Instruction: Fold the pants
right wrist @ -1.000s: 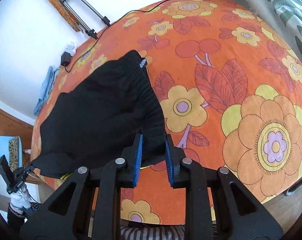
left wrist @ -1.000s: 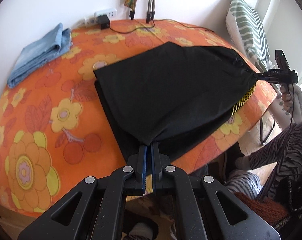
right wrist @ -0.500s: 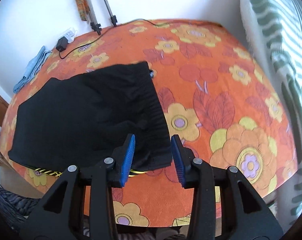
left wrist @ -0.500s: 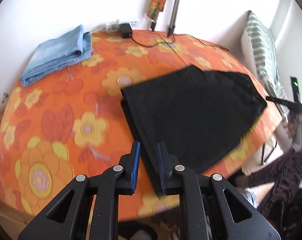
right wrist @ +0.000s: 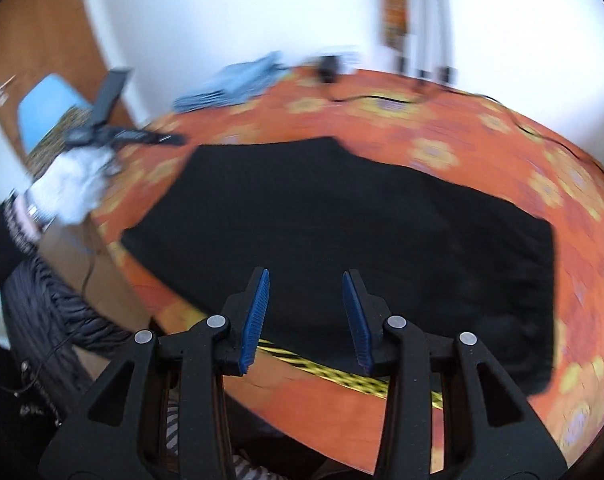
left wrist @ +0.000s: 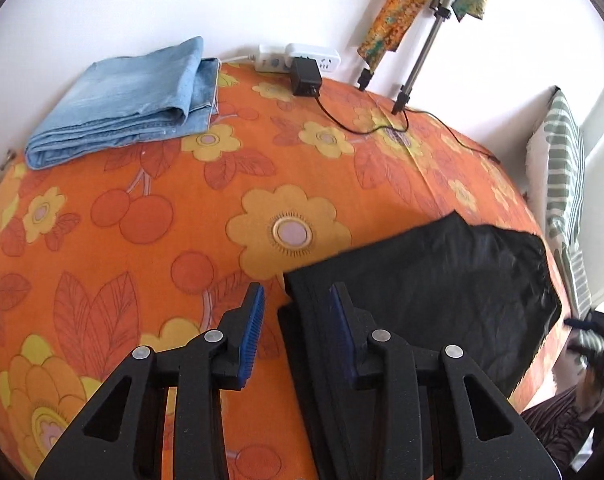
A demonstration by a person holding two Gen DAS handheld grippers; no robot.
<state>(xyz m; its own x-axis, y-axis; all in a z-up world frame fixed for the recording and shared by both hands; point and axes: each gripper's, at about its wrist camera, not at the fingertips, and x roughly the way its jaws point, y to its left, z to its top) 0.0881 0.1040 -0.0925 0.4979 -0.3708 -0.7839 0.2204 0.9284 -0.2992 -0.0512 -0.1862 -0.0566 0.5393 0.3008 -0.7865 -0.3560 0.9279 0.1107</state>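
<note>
Black pants are lying folded on the orange flowered worktop, near its front edge. Left gripper is being opened, nothing clamped; the pants' left edge is sitting just under its right finger, the bulk lying to the right. Right gripper is being held apart and empty, pants directly ahead, long axis running crosswise. View is blurred. Both grippers are judged about equally near.

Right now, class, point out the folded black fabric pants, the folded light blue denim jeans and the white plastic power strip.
Folded black fabric pants (left wrist: 433, 292), left wrist view, top layer.
Folded light blue denim jeans (left wrist: 126, 96), left wrist view, upper face.
White plastic power strip (left wrist: 274, 58), left wrist view, casing.
</note>
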